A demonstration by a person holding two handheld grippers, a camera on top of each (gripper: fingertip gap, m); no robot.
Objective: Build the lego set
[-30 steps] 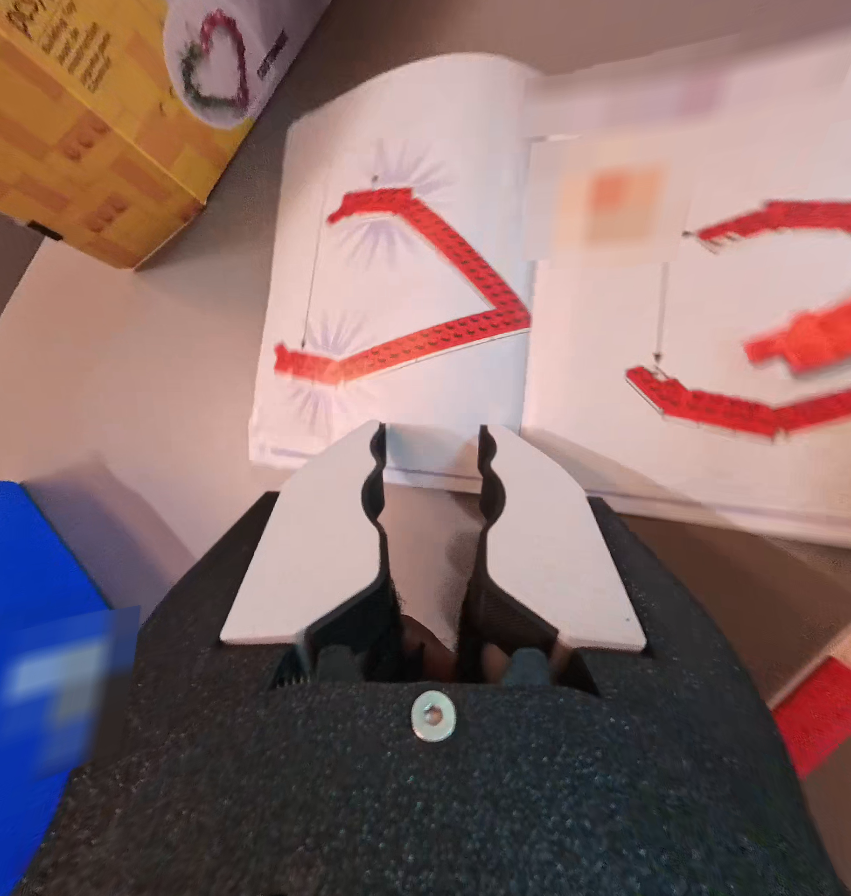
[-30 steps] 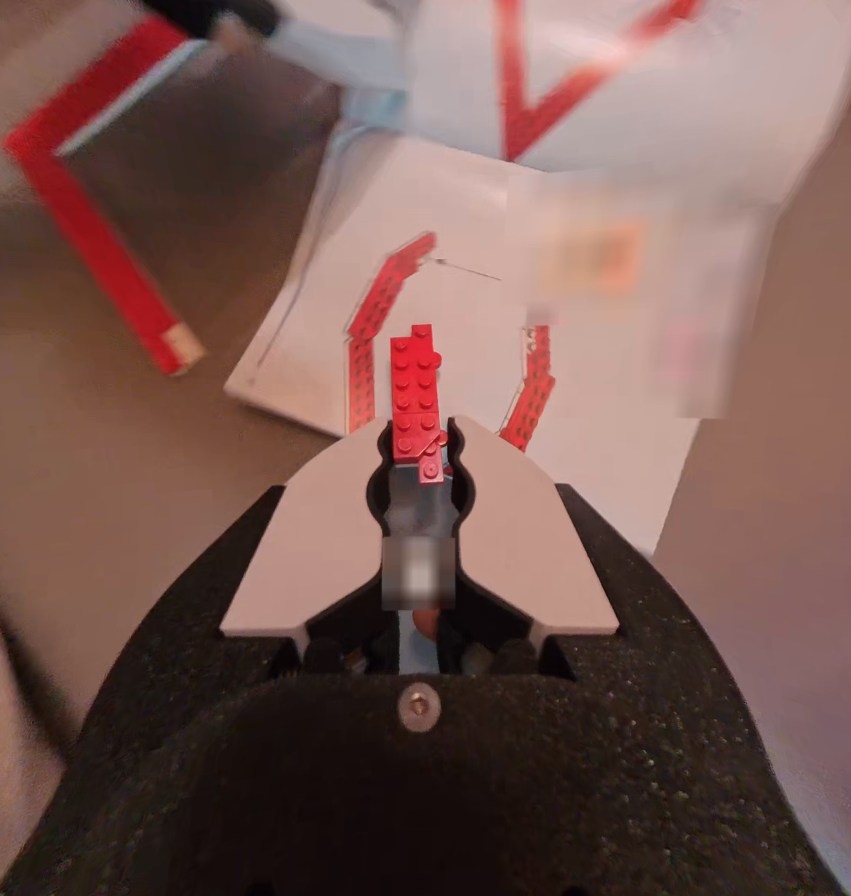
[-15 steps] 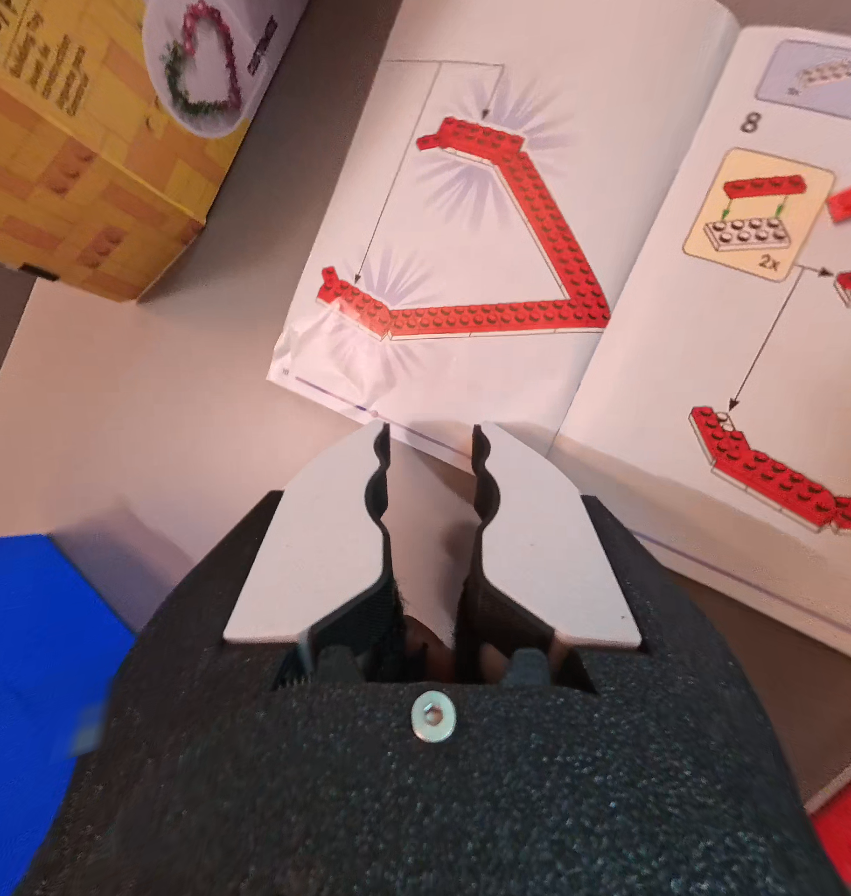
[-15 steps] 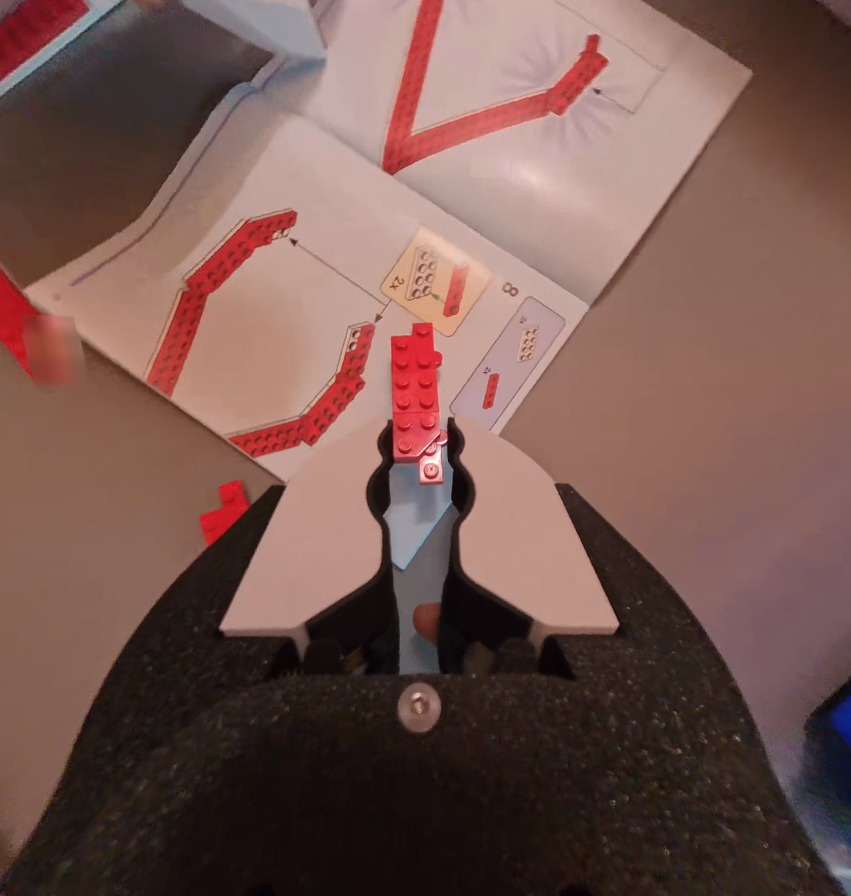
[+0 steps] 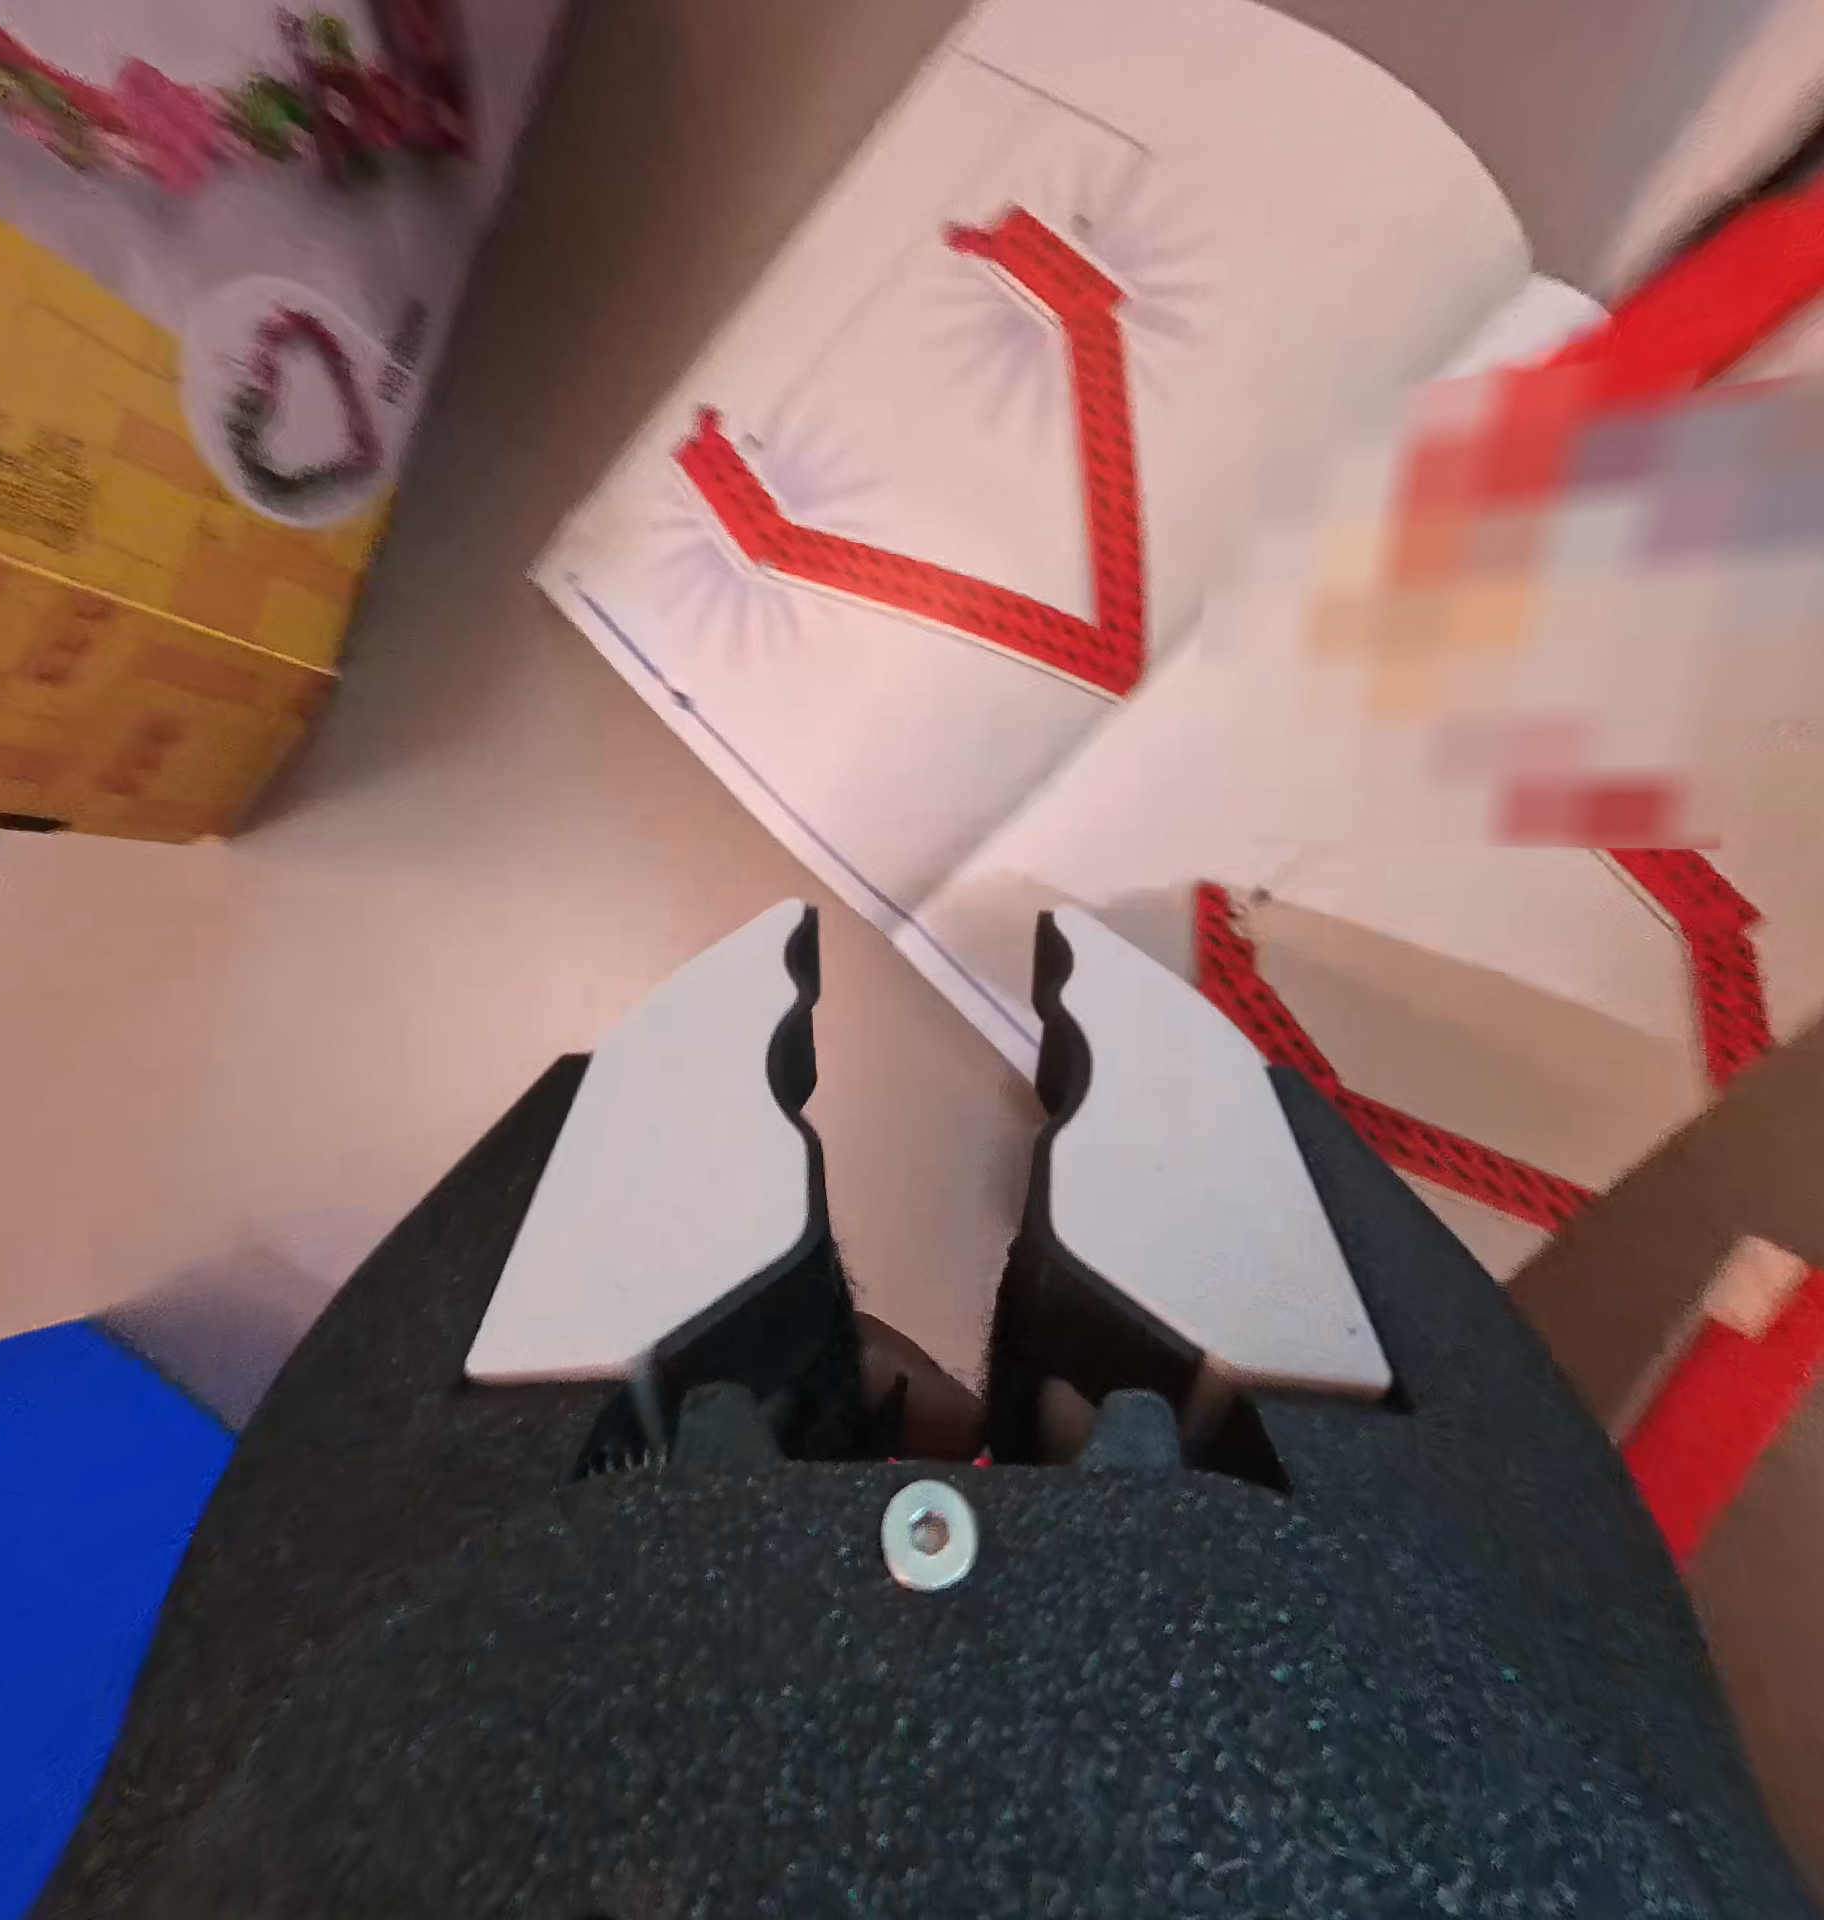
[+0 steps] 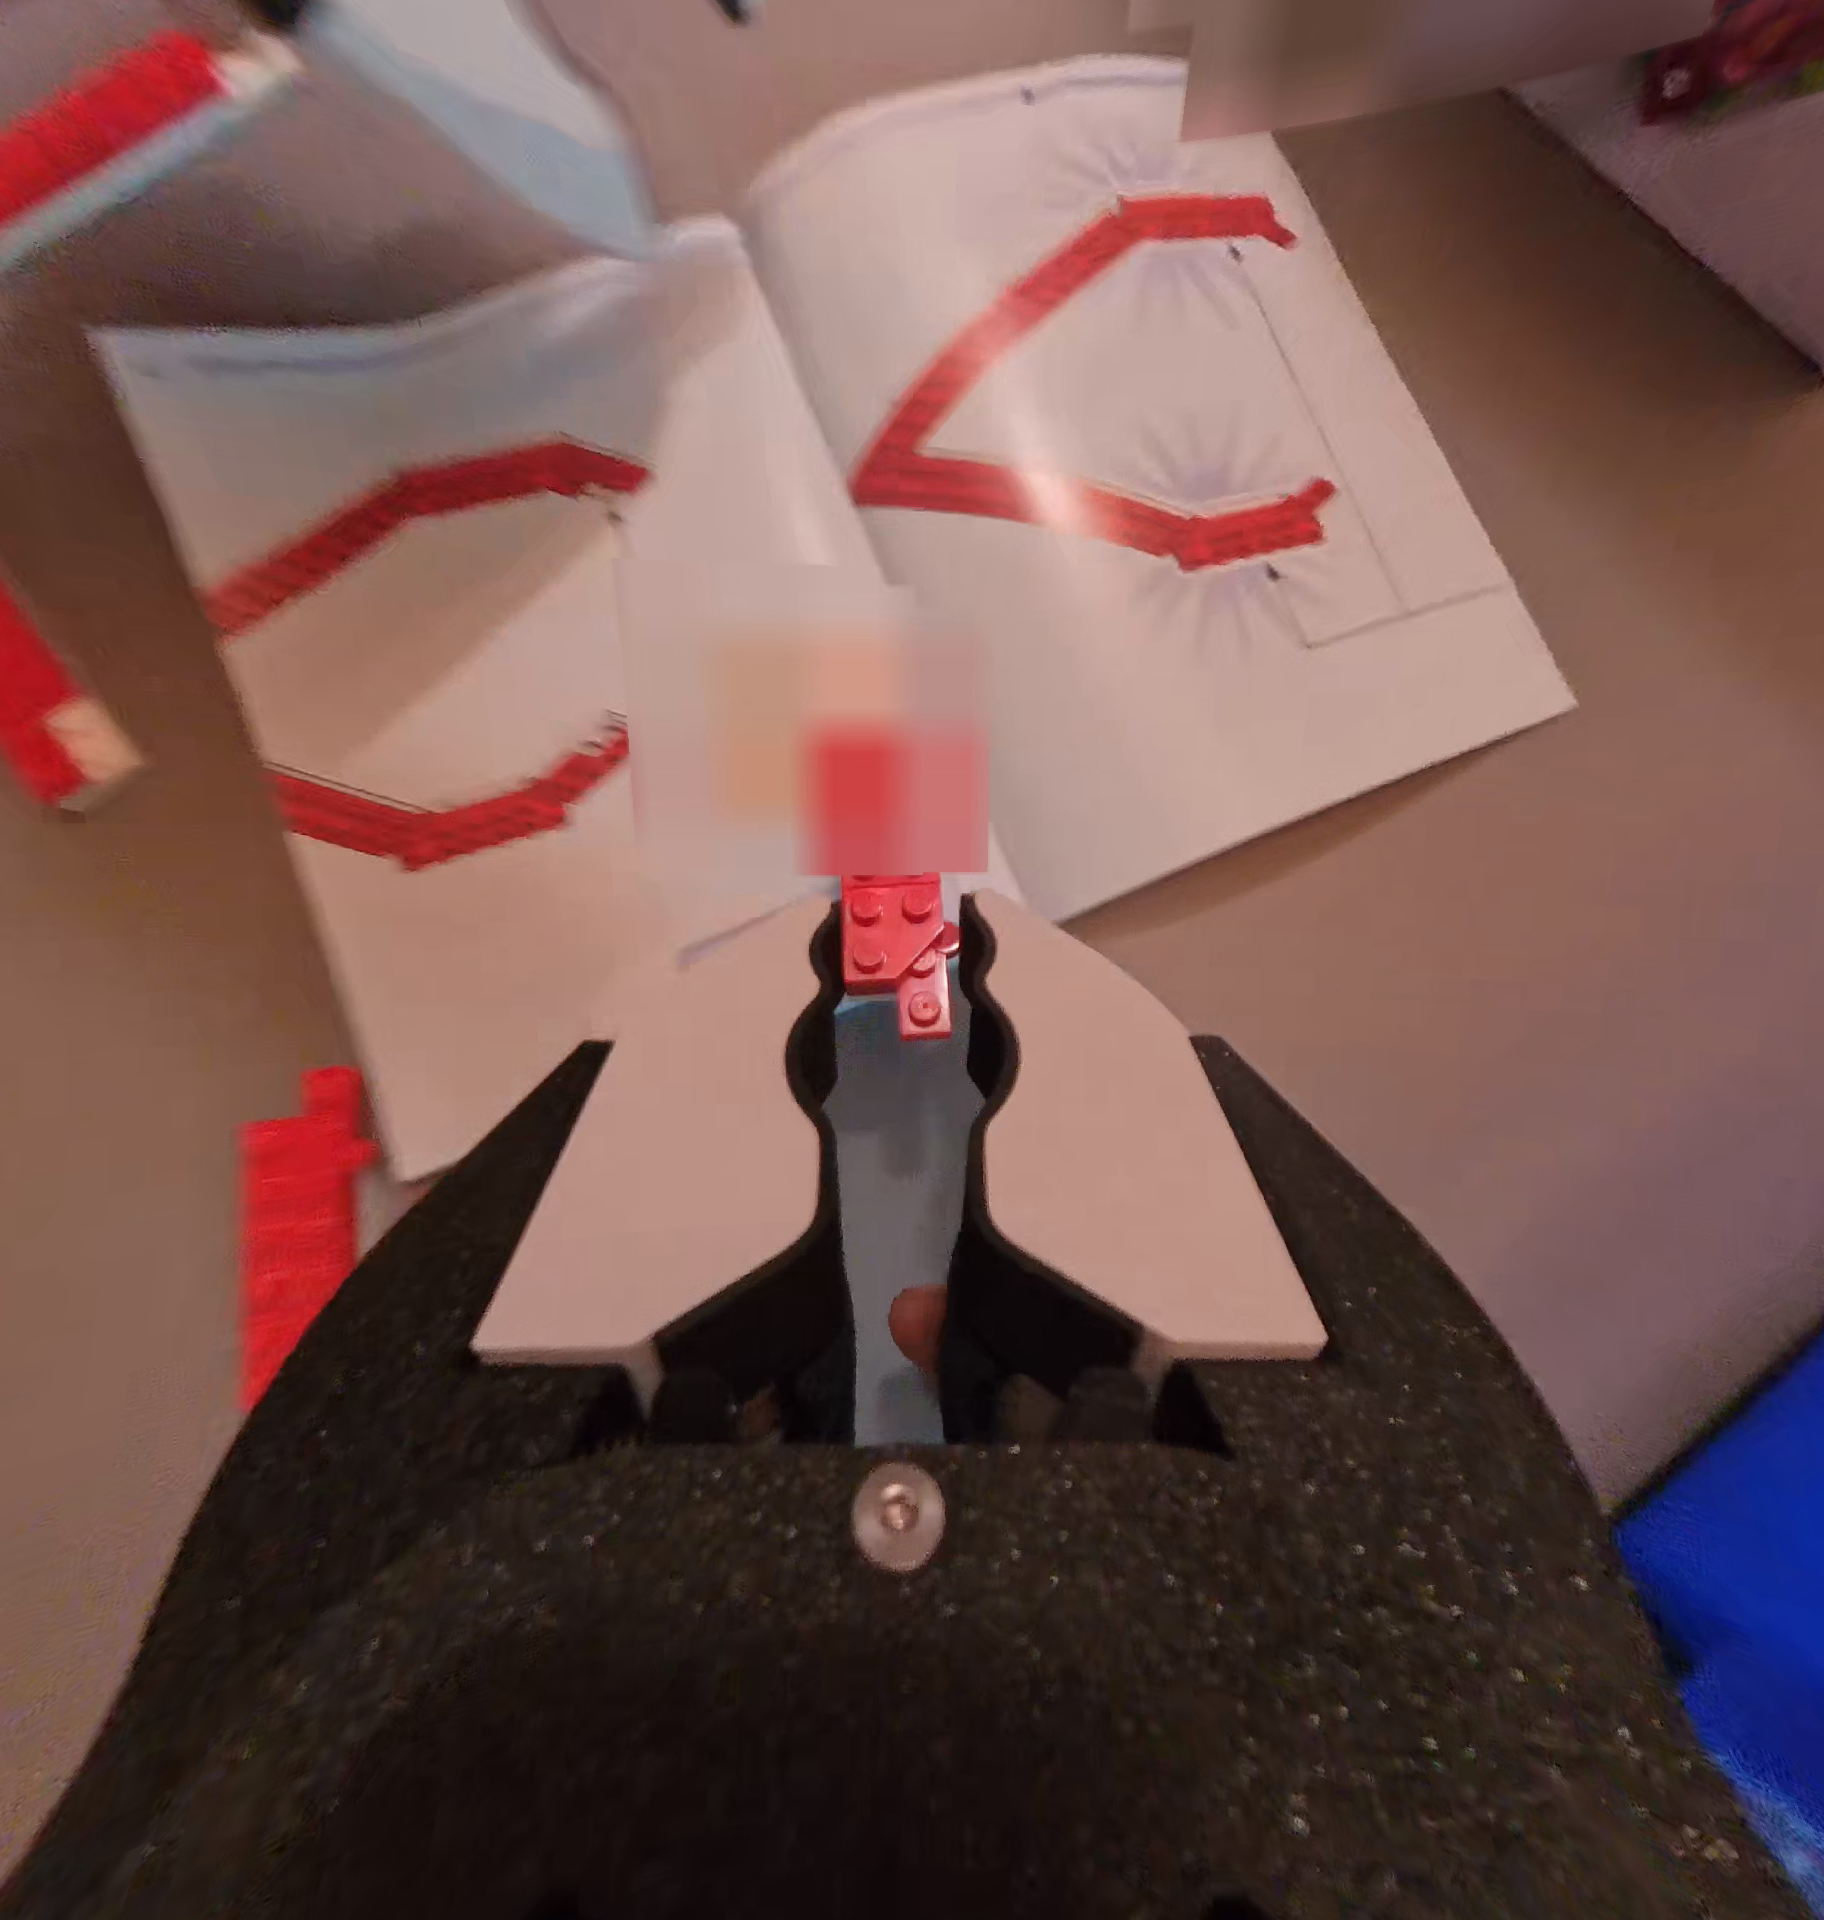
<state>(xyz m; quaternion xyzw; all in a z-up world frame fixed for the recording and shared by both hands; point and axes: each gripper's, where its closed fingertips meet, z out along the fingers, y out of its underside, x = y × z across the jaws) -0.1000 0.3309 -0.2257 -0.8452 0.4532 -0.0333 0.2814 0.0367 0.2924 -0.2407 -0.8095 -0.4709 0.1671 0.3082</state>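
Observation:
My right gripper (image 6: 895,920) is shut on a small red lego plate assembly (image 6: 880,935), which sticks out forward from the fingertips above the open instruction booklet (image 6: 1199,675); a mosaic patch hides its far end. My left gripper (image 5: 923,935) is open and empty, hovering over the near edge of the booklet (image 5: 887,748). A long red lego frame with a white end lies on the table to the left in the right wrist view (image 6: 14,675), and to the right in the left wrist view (image 5: 1739,1382). A loose red plate (image 6: 295,1205) lies by the booklet's corner.
A yellow lego box (image 5: 108,675) stands at the left in the left wrist view. A blue object shows at the lower left (image 5: 46,1558) and, in the right wrist view, at the lower right (image 6: 1770,1507). The table (image 6: 1510,935) is tan. The tips of one gripper are about 15 cm away from the tips of the other.
Both grippers have swung, so the booklet appears turned in both views, with motion blur. The right gripper still holds the red piece. The left gripper's jaws stay apart.

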